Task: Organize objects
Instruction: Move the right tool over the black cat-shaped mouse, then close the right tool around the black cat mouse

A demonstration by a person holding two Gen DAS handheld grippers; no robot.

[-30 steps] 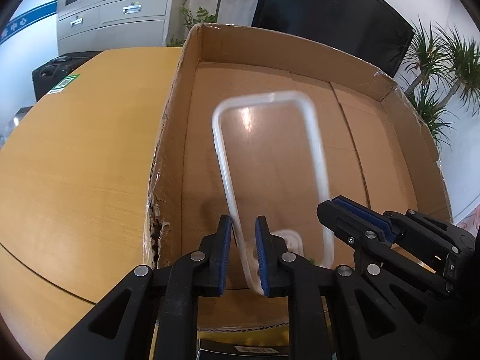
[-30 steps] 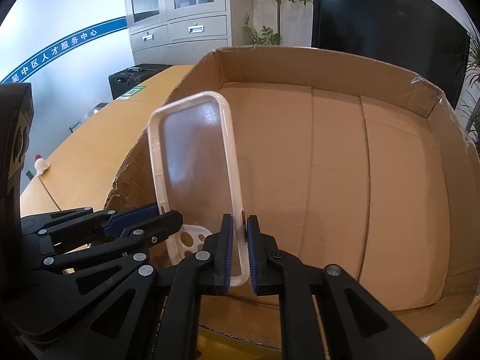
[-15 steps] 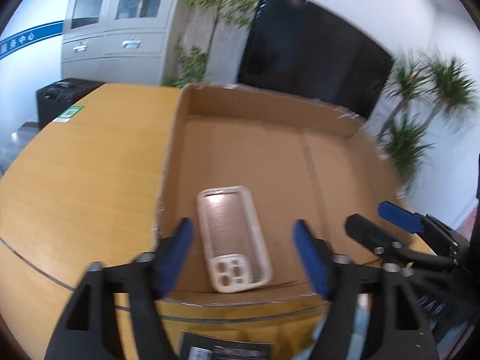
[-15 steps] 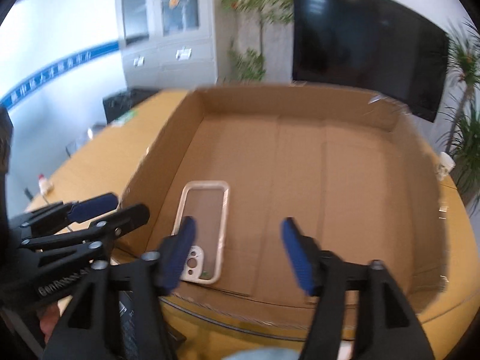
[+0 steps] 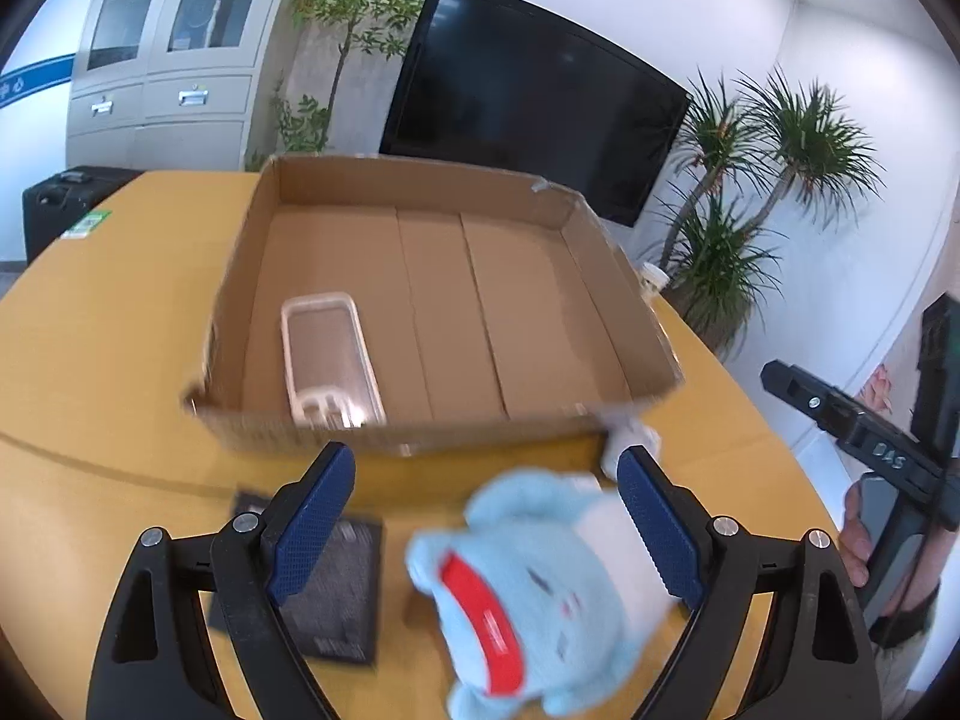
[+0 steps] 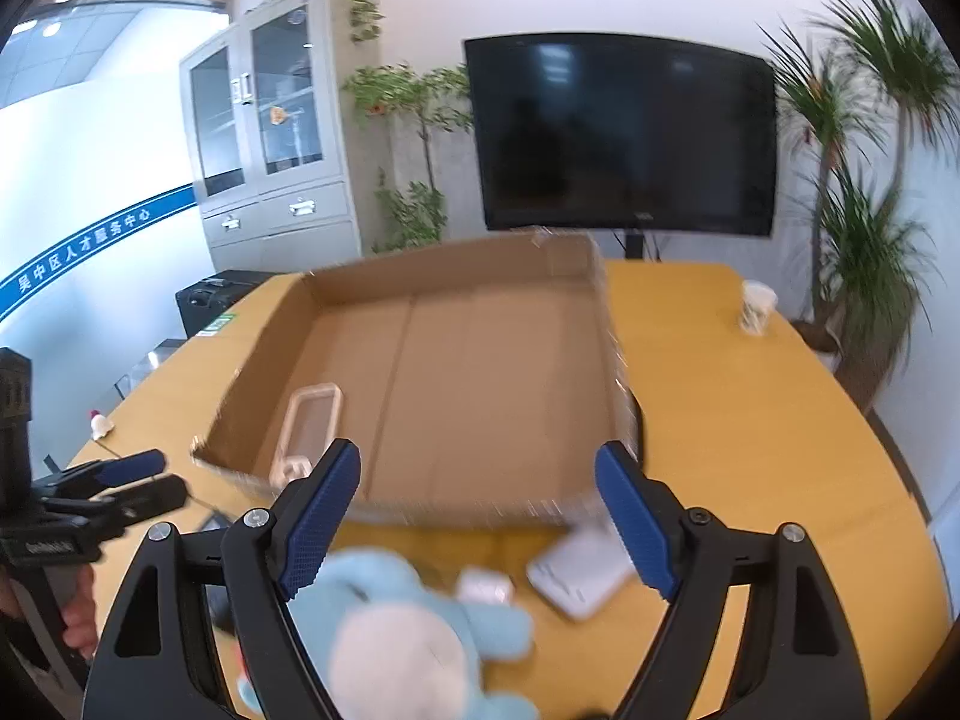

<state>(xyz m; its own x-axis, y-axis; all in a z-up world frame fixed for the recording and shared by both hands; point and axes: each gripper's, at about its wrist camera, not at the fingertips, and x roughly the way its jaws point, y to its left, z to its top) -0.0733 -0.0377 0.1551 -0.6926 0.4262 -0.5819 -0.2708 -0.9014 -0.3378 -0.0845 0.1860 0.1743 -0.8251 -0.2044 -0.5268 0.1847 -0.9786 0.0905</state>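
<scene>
A clear phone case (image 5: 330, 357) (image 6: 309, 429) lies flat in the near left corner of the open cardboard box (image 5: 540, 204) (image 6: 456, 261). My left gripper (image 5: 486, 516) hovers in front of the box with its jaws opening wide; a light blue plush toy (image 5: 528, 588) (image 6: 408, 642) lies on the table below it, untouched by the pads. My right gripper (image 6: 480, 516) also hangs before the box, jaws opening, nothing pressed between them. A black flat device (image 5: 336, 588) lies left of the plush. A white flat box (image 6: 582, 576) and a small white case (image 6: 483, 585) rest near the box's front wall.
The yellow wooden table (image 6: 750, 420) carries a paper cup (image 6: 756, 306) at the far right. A grey cabinet (image 6: 270, 138), a black screen (image 6: 624, 132) and potted plants (image 5: 750, 180) stand behind. A black case (image 5: 66, 198) sits left of the table.
Both grippers let go of the phone case, which now lies flat in the box. Both opened wide and pulled back and up, bringing the plush toy and table items into view.
</scene>
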